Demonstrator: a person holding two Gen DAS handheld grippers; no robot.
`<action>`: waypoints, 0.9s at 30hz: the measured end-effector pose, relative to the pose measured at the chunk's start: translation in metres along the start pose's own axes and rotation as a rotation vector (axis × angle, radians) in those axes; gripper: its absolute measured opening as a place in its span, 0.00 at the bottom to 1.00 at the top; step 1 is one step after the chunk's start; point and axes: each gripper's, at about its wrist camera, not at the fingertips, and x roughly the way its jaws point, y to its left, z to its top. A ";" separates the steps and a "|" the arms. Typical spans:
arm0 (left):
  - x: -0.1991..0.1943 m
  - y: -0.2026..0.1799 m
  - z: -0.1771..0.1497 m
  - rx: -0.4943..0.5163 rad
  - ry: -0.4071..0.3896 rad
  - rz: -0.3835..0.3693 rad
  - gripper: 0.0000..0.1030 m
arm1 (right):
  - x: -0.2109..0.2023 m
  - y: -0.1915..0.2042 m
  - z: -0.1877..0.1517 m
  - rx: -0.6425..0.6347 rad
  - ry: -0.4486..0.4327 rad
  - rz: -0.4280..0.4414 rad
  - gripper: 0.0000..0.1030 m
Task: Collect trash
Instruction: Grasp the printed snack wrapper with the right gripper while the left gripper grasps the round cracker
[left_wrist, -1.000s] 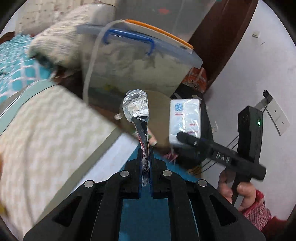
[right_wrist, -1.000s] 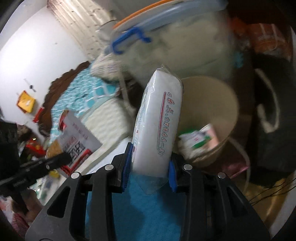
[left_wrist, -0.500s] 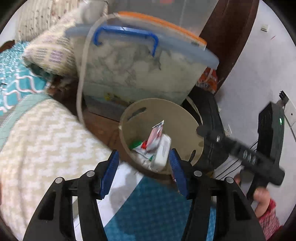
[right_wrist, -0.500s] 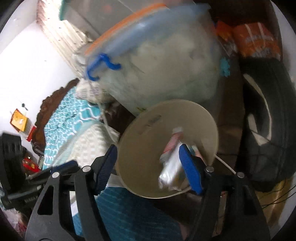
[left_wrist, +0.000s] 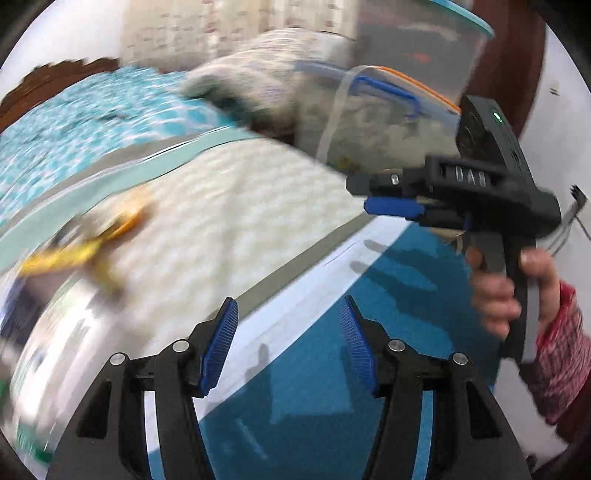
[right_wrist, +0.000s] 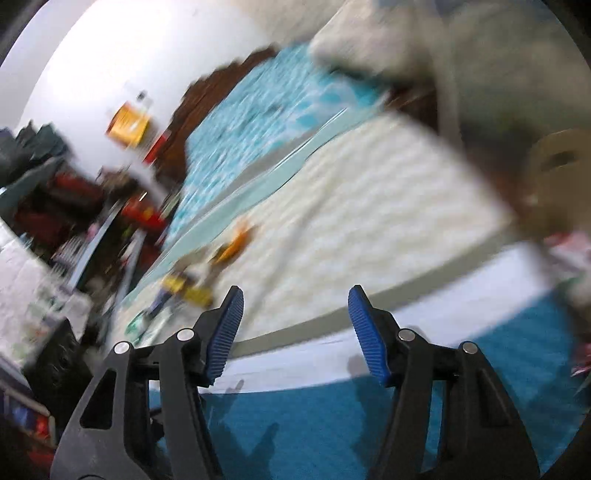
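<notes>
Underneath — cream blanket (left_wrist: 258, 206), teal mat (right_wrist: 332, 424)

A bed covered by a cream, zigzag-textured blanket (left_wrist: 229, 229) filled both wrist views, its near edge showing a grey band, a white strip and a teal-blue sheet (left_wrist: 332, 387). Farther back, a turquoise-and-white patterned bedspread (right_wrist: 258, 122) ran toward a dark brown wooden headboard (right_wrist: 207, 92), with a pale patterned pillow (left_wrist: 258, 70) lying at the far side. On the cream blanket lay blurred litter: an orange-and-yellow wrapper (left_wrist: 85, 247) and, beside it toward the bed's edge, a silvery foil packet (left_wrist: 55, 350). The right wrist view showed the same orange-yellow scraps (right_wrist: 207, 273), too smeared to identify further.
</notes>
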 end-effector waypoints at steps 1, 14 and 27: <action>-0.011 0.016 -0.011 -0.028 0.001 0.012 0.53 | 0.015 0.009 0.002 0.008 0.032 0.032 0.59; -0.116 0.125 -0.093 -0.277 -0.115 0.111 0.53 | 0.245 0.087 0.043 0.306 0.410 0.231 0.66; -0.154 0.166 -0.035 -0.254 -0.190 0.169 0.53 | 0.208 0.116 0.058 0.160 0.239 0.283 0.23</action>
